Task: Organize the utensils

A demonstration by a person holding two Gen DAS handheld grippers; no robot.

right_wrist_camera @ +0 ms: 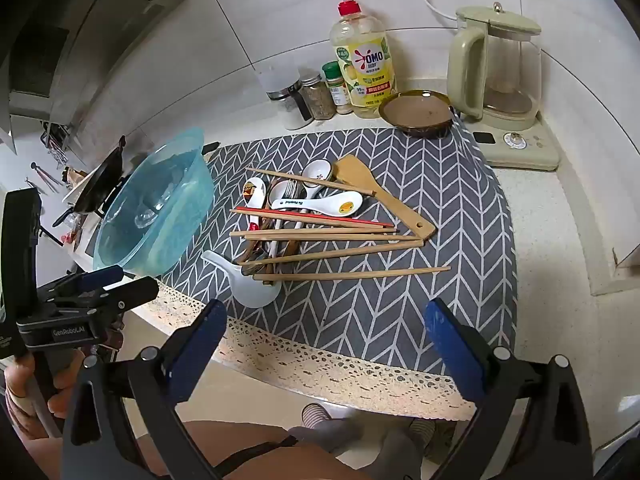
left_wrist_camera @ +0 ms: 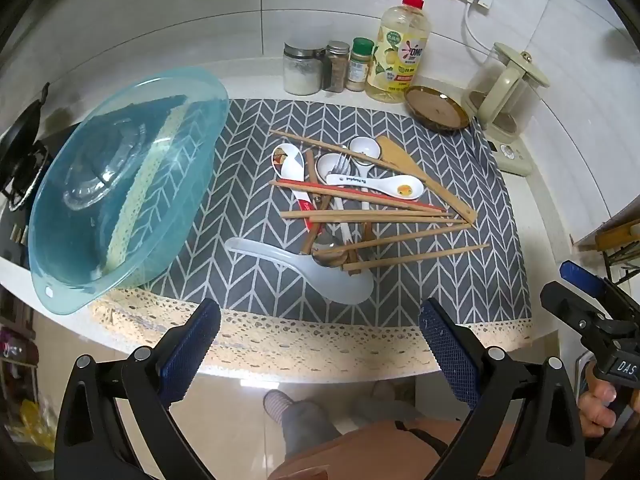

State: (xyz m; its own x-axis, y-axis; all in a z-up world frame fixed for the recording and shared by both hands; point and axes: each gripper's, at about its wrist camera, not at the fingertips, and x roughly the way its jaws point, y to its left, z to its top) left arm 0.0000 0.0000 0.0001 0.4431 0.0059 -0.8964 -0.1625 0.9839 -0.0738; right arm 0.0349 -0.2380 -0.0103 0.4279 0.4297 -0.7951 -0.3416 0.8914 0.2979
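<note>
A pile of utensils lies on the grey chevron mat (left_wrist_camera: 460,280) (right_wrist_camera: 400,300): several wooden chopsticks (left_wrist_camera: 400,218) (right_wrist_camera: 352,274), white ceramic spoons (left_wrist_camera: 376,184) (right_wrist_camera: 320,203), a fork (left_wrist_camera: 338,168), a wooden spatula (left_wrist_camera: 404,164) (right_wrist_camera: 372,188) and a white rice paddle (left_wrist_camera: 320,276) (right_wrist_camera: 244,280). A clear blue plastic basin (left_wrist_camera: 120,192) (right_wrist_camera: 160,208) stands tilted at the mat's left. My left gripper (left_wrist_camera: 320,336) is open and empty, held off the counter's front edge. My right gripper (right_wrist_camera: 326,336) is open and empty too, also in front of the counter.
At the back stand spice jars (left_wrist_camera: 336,66) (right_wrist_camera: 316,96), a dish soap bottle (left_wrist_camera: 400,56) (right_wrist_camera: 362,64), a brown dish (left_wrist_camera: 436,114) (right_wrist_camera: 416,114) and an electric kettle (left_wrist_camera: 504,92) (right_wrist_camera: 496,72). A wok on a stove (left_wrist_camera: 20,148) (right_wrist_camera: 100,176) is at the left.
</note>
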